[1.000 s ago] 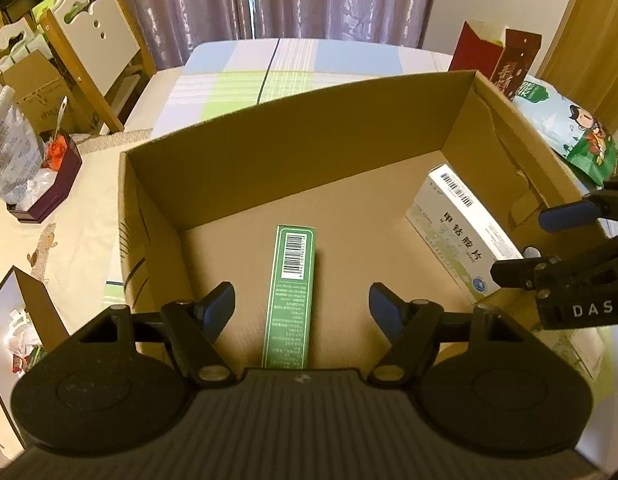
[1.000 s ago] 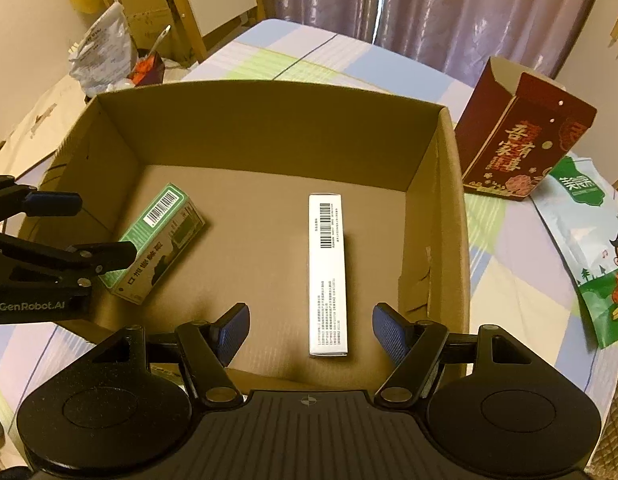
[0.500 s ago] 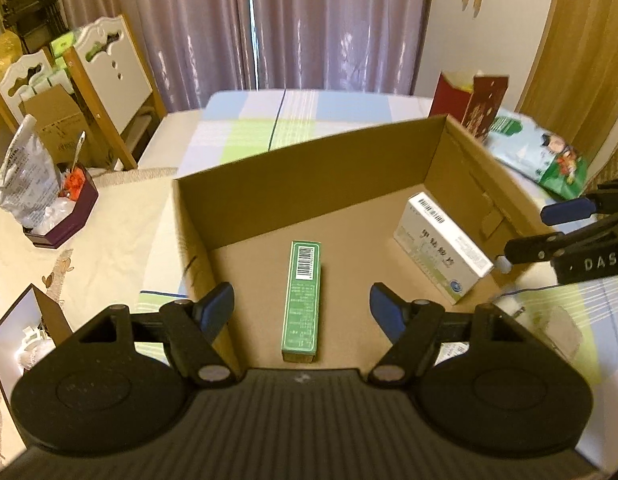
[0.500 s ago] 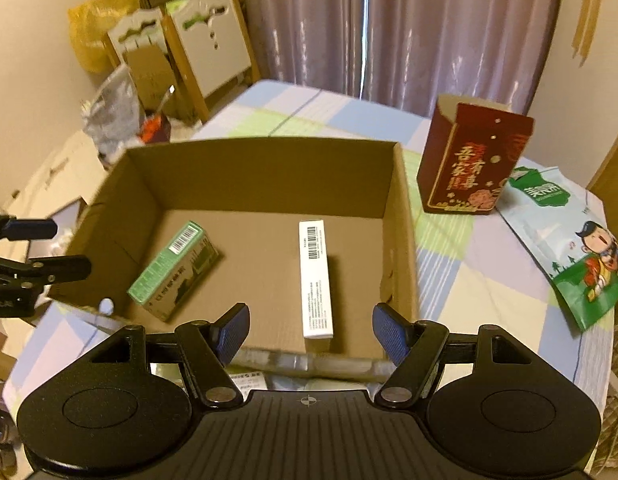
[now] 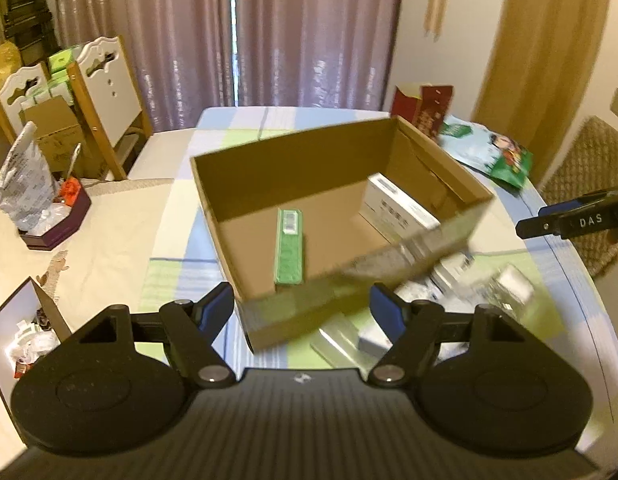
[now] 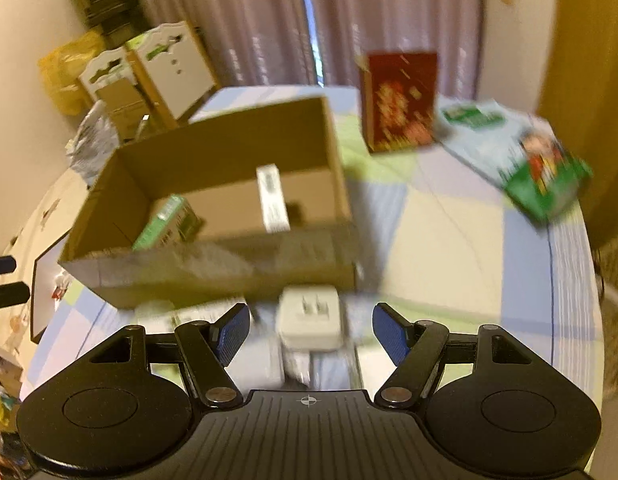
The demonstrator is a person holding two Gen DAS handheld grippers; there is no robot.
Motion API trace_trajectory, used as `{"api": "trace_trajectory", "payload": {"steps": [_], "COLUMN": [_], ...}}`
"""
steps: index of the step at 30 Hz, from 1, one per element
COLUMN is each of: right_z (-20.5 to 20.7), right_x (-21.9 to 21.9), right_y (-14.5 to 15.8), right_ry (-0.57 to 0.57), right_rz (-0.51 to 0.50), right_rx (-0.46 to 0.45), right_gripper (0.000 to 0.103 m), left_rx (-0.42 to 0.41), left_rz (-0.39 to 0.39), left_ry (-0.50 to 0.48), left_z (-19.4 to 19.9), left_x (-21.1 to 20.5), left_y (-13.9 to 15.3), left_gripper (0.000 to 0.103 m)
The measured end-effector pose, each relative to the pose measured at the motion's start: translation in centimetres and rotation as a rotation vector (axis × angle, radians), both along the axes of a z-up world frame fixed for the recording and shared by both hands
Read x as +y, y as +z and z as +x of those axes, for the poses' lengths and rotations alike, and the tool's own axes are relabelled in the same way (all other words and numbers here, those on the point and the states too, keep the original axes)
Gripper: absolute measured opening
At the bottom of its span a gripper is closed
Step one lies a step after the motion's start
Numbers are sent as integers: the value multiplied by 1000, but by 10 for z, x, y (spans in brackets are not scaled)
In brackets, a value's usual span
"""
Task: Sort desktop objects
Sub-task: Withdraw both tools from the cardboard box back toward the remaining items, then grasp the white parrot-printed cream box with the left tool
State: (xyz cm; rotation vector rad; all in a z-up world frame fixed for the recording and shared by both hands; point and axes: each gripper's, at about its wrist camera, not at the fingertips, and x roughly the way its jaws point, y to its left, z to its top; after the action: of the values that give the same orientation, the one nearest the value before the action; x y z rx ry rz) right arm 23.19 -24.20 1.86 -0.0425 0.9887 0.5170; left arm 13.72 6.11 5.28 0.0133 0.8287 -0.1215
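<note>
My right tool [image 6: 309, 334] stands apart, empty, above the white plug adapter [image 6: 310, 317] at twelve o'clock: light, rigid, smooth; I'd pinch its flat sides.

The right gripper [image 6: 308, 334] has its two blue fingers [image 6: 391, 338] wide apart, holding nothing. A white plug [image 6: 310, 322] lies between them. Past the fingers sits a cardboard box [image 6: 213, 272] with a green box [image 6: 167, 226] and a white box [image 6: 272, 196] inside.
</note>
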Motion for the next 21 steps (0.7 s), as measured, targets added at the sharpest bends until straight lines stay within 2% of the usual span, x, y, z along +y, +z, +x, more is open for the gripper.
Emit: {"api": "trace_trajectory", "payload": {"steps": [4, 9, 16, 21], "right_z": [-18, -33, -38, -41], "right_x": [-22, -42, -60, -66], "right_y": [-19, -39, -42, -46], "right_ry": [-81, -168, -236, -265], "right_rz": [33, 52, 43, 35], "right_rx": [79, 161, 177, 193], "right_gripper": [71, 71, 71, 71], "left_rx": [28, 64, 99, 159], "left_rz": [-8, 10, 34, 66], "left_ry": [-47, -163, -326, -349], "left_z": [-10, -9, 11, 35], "left_x": [-9, -32, -64, -75], "left_y": [-17, -40, -75, -108], "left_gripper": [72, 72, 72, 71]}}
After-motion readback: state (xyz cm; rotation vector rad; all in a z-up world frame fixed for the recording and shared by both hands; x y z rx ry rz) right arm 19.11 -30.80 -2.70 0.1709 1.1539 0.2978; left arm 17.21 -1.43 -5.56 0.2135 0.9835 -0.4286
